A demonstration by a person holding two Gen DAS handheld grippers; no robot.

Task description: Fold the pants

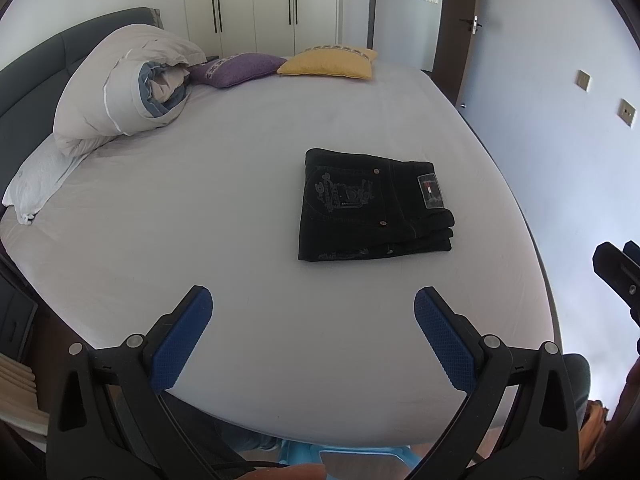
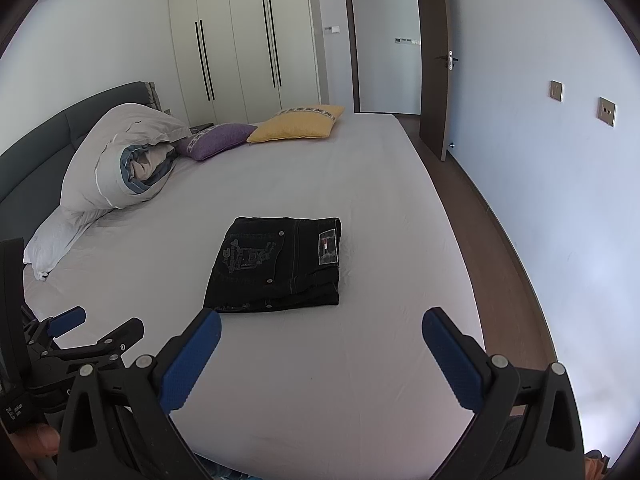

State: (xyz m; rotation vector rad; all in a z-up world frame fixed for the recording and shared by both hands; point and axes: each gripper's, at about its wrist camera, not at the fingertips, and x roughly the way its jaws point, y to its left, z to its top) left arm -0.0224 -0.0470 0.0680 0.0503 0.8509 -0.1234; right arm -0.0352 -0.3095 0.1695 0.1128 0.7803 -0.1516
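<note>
Black pants (image 1: pixel 372 208) lie folded into a compact rectangle on the white bed sheet (image 1: pixel 240 200), back pocket embroidery and waist label facing up. They also show in the right wrist view (image 2: pixel 280 266). My left gripper (image 1: pixel 314 300) is open and empty, held above the bed's near edge, short of the pants. My right gripper (image 2: pixel 322 322) is open and empty, just in front of the pants' near edge. The left gripper (image 2: pixel 96 326) also shows at the lower left of the right wrist view, and part of the right gripper's body (image 1: pixel 618 276) shows at the right edge of the left wrist view.
A rolled duvet (image 1: pixel 120 88) and a white pillow (image 1: pixel 40 180) lie at the far left by the dark headboard (image 1: pixel 36 60). A purple cushion (image 1: pixel 236 68) and a yellow cushion (image 1: pixel 332 64) sit at the far edge. Wardrobes (image 2: pixel 240 52), a door (image 2: pixel 434 60) and wall (image 2: pixel 540 140) stand beyond.
</note>
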